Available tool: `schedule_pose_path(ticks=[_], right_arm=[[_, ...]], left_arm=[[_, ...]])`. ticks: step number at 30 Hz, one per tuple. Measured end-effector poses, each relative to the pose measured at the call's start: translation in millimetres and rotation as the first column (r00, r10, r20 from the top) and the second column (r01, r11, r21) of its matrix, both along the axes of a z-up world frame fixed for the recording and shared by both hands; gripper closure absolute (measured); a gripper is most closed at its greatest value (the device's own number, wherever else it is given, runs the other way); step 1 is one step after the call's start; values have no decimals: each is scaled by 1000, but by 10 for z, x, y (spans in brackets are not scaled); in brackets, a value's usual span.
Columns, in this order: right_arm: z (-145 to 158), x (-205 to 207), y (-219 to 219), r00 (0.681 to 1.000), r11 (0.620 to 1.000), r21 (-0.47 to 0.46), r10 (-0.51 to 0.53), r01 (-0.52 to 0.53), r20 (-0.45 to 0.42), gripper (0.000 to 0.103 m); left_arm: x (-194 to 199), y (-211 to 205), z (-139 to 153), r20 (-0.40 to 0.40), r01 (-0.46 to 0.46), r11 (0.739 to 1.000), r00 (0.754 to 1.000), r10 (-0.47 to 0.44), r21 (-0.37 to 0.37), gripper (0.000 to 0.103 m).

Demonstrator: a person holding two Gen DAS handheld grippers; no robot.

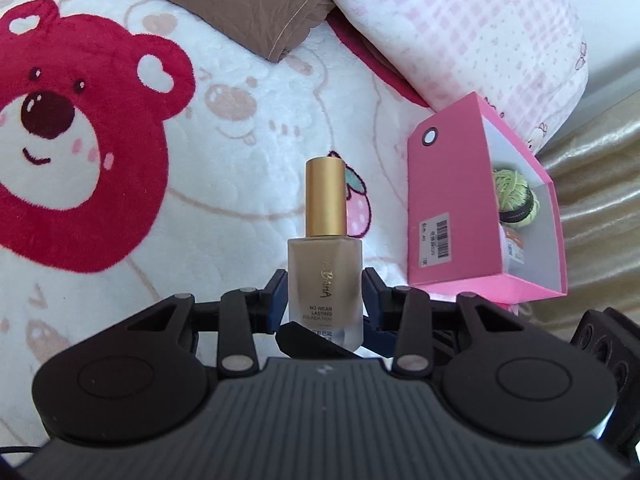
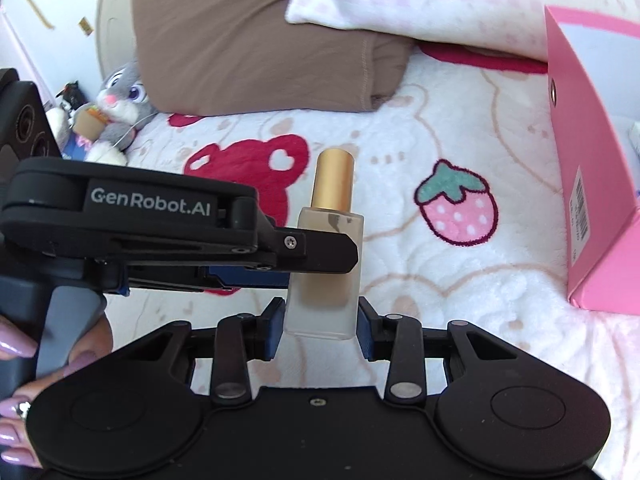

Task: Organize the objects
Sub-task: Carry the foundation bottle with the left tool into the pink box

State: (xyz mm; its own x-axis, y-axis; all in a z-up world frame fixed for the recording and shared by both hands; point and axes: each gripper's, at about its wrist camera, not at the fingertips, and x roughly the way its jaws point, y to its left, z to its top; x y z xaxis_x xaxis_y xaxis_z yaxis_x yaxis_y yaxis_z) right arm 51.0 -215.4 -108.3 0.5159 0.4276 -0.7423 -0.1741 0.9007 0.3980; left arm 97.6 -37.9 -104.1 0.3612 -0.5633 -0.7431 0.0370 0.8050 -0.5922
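Note:
A frosted foundation bottle [image 1: 325, 280] with a gold cap stands upright between the pads of my left gripper [image 1: 325, 294], which is shut on its body. In the right wrist view the same bottle [image 2: 326, 248] also sits between the pads of my right gripper [image 2: 322, 320], which is closed against its base. The left gripper [image 2: 320, 256] reaches in from the left across the bottle's middle. A pink box [image 1: 452, 216] lies open on the bed to the right, holding a green ball of yarn [image 1: 514, 196].
A white fleece blanket with a red bear [image 1: 80, 152] and a strawberry print [image 2: 458, 204] covers the bed. A brown pillow [image 2: 256, 36] and a pink checked quilt [image 1: 460, 28] lie behind. A grey rabbit plush [image 2: 120, 108] sits far left.

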Motion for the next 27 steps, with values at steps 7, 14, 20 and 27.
schedule_pose_path(ticks=[7,14,20,27], right_arm=[[446,-206,-242,999,997,67,33,-31,-28,61],[1013,-404,-549,999,997,65,-34,32,38,61],[1384,-468,-860,986,995,9,-103,102,129,61],[1491,-412,-1264,967,982,-37,-174,184,187,62]], left_arm=[[-311,-116,430,21,14,999,1000,-13,-35,65],[-332,-410,999,100,114,990,989,-105,-84,65],[-237,-838,1349,185,192,978,967,-174,-83,65],[-10,-1357,1490,219,249,965,949,-226,-85,66]])
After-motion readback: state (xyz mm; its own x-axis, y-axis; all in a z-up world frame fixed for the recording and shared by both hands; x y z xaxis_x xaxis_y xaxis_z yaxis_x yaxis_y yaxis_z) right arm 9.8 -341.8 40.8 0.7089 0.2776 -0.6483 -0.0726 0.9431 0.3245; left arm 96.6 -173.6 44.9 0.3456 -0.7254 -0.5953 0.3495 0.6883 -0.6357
